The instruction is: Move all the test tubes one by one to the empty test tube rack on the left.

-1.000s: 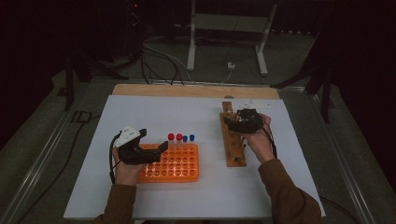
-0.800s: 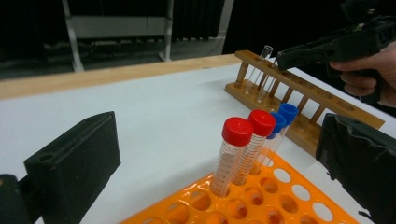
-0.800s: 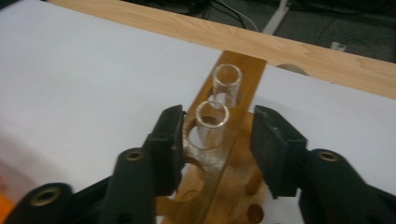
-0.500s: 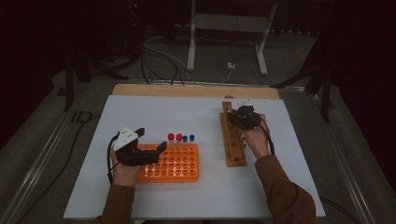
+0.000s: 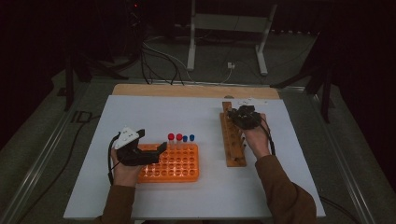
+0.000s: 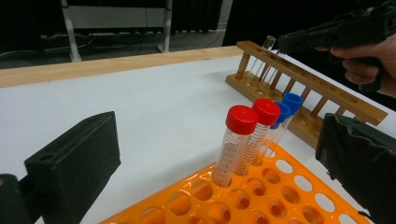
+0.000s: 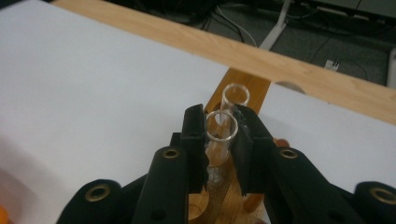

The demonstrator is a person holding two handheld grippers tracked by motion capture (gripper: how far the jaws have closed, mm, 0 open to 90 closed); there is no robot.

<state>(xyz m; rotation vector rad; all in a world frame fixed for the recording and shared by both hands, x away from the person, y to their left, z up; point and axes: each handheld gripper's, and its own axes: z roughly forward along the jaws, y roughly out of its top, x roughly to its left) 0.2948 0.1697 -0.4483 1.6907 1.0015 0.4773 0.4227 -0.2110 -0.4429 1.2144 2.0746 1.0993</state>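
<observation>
- Dark floor, cables and a metal stand filled the top of the high view; below them lay a white table (image 5: 154,116) with a wooden strip along its far edge.
- At right of centre the right gripper (image 5: 243,117) hung over the far end of the wooden rack (image 5: 232,140), which ran away from the person, up the frame.
- In the right gripper view its jaws were drawn narrow around a glass tube (image 7: 220,135), one pad on each side just under the open rim; they looked closed on it.
- That tube stood upright, long axis vertical, its lower part in the rack; a second glass tube (image 7: 235,96) stood just beyond it, higher in the frame.
- Any lift would likely have to go straight up along the tube's axis, since the rack's top bar and the neighbouring tube stood close.
- At lower left of the high view the left gripper (image 5: 152,151) sat at the near-left of the orange rack (image 5: 175,163), jaws spread wide and holding nothing.
- In the left gripper view two red-capped tubes (image 6: 240,140) and two blue-capped tubes (image 6: 286,112) leaned in the orange rack's far row, between those jaws in the picture but beyond them.
- Bare white table separated the two racks, so nothing stood between them.
- The right gripper was the nearer tool to the glass tube by far.
</observation>
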